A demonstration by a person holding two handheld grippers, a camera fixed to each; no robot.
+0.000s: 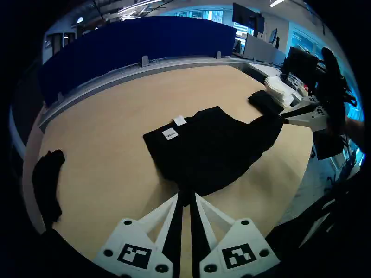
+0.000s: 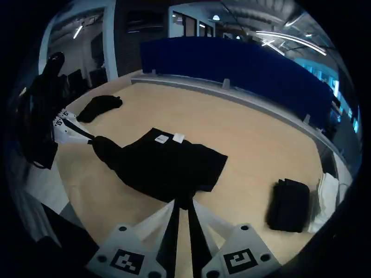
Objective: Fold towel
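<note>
The towel [image 1: 208,148] lies on the table [image 1: 116,139], directly ahead of your left claw [image 1: 187,193], which is closed on its near edge. Your right claw [image 2: 184,199] also grips one edge. A dark cloth [image 1: 46,185] lies far left.

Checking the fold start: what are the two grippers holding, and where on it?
Both hold the flat black cloth towel: the left gripper pinches one pulled-out corner, the right gripper another.
</note>
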